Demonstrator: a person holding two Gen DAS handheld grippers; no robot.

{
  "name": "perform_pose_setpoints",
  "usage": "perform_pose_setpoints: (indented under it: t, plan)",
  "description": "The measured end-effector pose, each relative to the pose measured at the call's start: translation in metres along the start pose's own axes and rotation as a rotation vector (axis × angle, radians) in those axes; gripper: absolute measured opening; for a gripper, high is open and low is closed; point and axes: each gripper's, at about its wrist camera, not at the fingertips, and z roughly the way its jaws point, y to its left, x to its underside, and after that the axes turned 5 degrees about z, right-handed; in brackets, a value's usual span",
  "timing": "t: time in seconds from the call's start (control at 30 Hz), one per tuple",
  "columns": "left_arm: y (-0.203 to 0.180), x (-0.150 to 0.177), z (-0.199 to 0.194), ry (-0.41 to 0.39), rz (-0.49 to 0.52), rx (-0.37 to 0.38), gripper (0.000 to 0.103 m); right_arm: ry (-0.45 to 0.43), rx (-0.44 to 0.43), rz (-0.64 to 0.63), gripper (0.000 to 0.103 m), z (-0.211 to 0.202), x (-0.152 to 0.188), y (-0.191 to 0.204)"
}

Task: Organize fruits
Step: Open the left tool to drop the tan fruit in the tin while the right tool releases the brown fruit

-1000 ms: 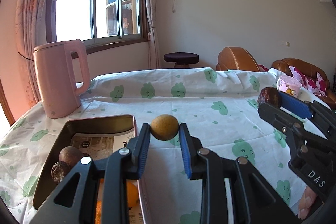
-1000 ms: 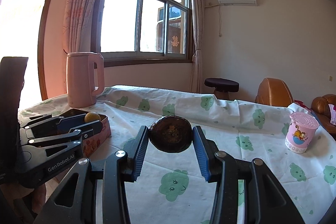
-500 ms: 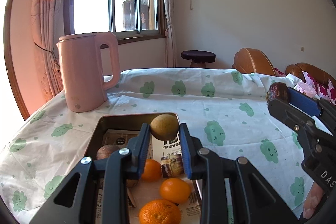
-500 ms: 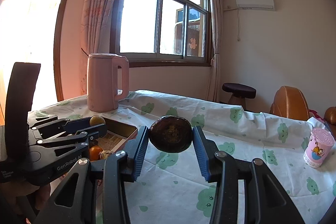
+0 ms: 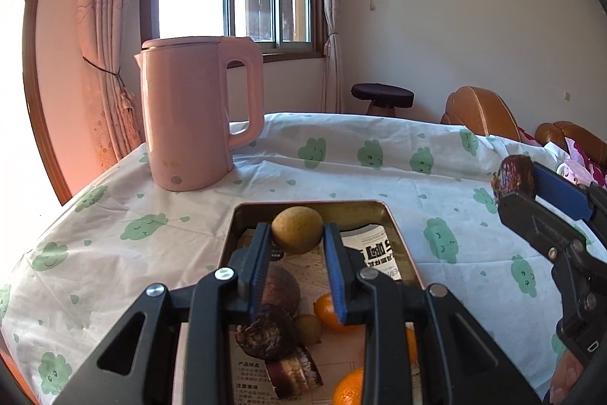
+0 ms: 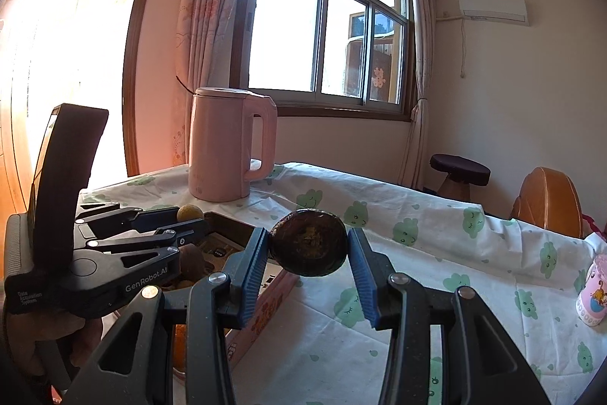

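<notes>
While tablecloth and kettle sit clear, tray is crowded — left gripper clamps tan fruit above it; right gripper clamps dark fruit alongside. Risk: drop rolls off piled fruit.

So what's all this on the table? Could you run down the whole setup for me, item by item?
Surface: table under a white cloth printed with green clouds.
Job's things: metal tray lined with printed paper, holding oranges and dark brown fruits.
Clutter: pink kettle behind the tray; pink cup at the right.
Tongs: left tongs grip a tan fruit over the tray; right tongs grip a dark fruit above the cloth, beside the tray.
Cables: nothing seen on the table.
Surroundings: window, curtains, stool, brown sofa, air conditioner.
</notes>
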Motion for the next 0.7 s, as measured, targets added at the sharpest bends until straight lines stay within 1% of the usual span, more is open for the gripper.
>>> perform_pose_setpoints:
  t: [0.17,0.43,0.7]
  plan:
    - [0.004,0.001,0.005,0.017,0.003,-0.006,0.029,0.013,-0.025,-0.016,0.045,0.012,-0.001,0.011]
    - [0.007,0.004,0.011,0.041,0.005,-0.008,0.029,0.053,-0.054,-0.012,0.046,0.035,0.002,0.019]
    - [0.011,0.007,0.016,0.057,0.0,0.0,0.029,0.086,-0.063,-0.014,0.046,0.051,0.007,0.027]
